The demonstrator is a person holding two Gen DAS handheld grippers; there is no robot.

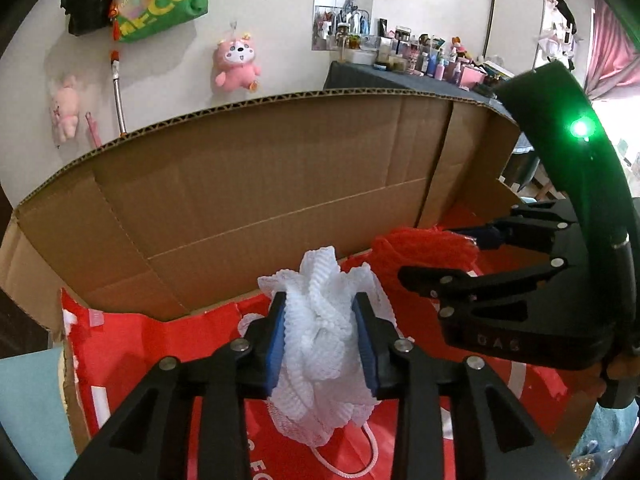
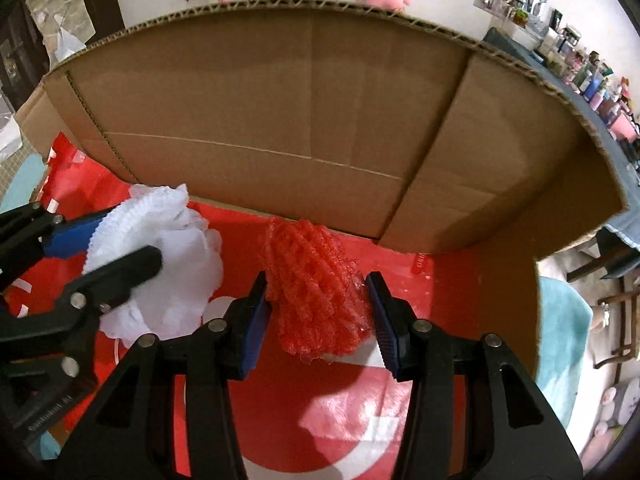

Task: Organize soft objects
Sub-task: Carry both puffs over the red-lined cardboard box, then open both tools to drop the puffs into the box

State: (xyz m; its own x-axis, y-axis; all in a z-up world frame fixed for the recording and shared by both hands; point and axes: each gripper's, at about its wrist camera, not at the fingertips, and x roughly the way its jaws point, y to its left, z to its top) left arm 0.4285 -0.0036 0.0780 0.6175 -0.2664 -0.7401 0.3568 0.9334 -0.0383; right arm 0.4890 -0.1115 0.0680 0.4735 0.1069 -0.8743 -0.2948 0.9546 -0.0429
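Two mesh puffs are under inspection, one in each tool, both held over the open cardboard box.

We find the left gripper clamped on the white mesh puff: its blue pads press into the netting on both sides. The puff's lower part hangs below the fingers, and its white cord loops down onto the red bag lining the box floor. Where the cord ends is cut off by the gripper arms.

We find the right gripper closed on the red mesh puff, pads touching each flank. A clear, glossy patch shows on the puff's right side; we cannot tell what it is. In the left wrist view most of this puff is hidden behind the right tool's fingers.

The two puffs sit side by side, near but apart, just before the far box wall. White lettering on the bag is largely covered and unreadable. Pink plush toys hang on the wall beyond.
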